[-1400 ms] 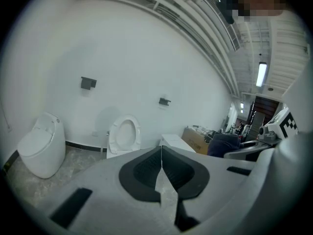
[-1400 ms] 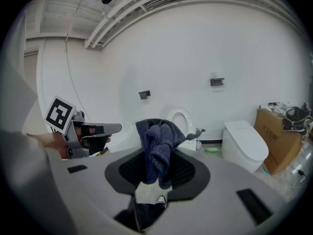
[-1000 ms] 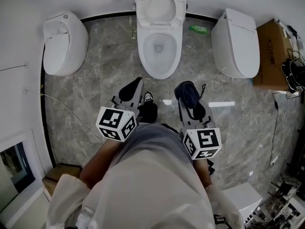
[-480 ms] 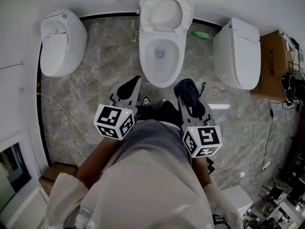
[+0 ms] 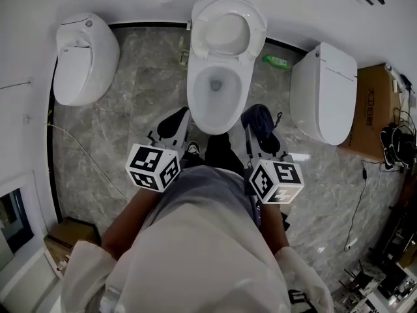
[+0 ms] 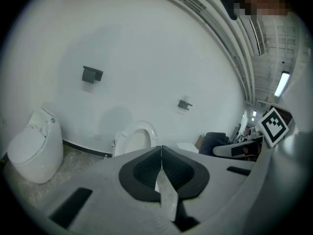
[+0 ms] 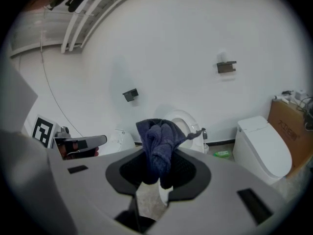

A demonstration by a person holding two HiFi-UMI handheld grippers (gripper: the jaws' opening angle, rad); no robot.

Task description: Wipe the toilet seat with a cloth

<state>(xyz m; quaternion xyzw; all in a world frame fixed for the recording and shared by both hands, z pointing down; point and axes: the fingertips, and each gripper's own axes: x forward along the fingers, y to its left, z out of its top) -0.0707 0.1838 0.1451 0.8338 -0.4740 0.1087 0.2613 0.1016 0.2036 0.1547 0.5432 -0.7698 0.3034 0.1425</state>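
Observation:
The middle toilet point(image 5: 195, 103) is white, its lid raised against the wall and its bowl open. My left gripper point(image 5: 182, 114) hangs just left of the bowl's front, shut with nothing between its black pads point(image 6: 146, 168). My right gripper point(image 5: 258, 119) is just right of the bowl's front, shut on a dark blue cloth point(image 5: 260, 124). In the right gripper view the bunched cloth point(image 7: 159, 148) sticks up from the jaws and hides part of the toilet point(image 7: 185, 124) behind it. The left gripper view has the same toilet point(image 6: 136, 138) straight ahead.
A closed white toilet point(image 5: 83, 57) stands to the left and another point(image 5: 324, 90) to the right. A green bottle point(image 5: 277, 61) lies by the wall. A cardboard box point(image 5: 374, 109) and cables point(image 5: 397, 139) are at the far right. The person's shoe point(image 5: 193, 149) is near the bowl.
The person has stepped forward. Both grippers have come closer to the middle toilet and now flank the bowl's front. The cloth stays in the right gripper.

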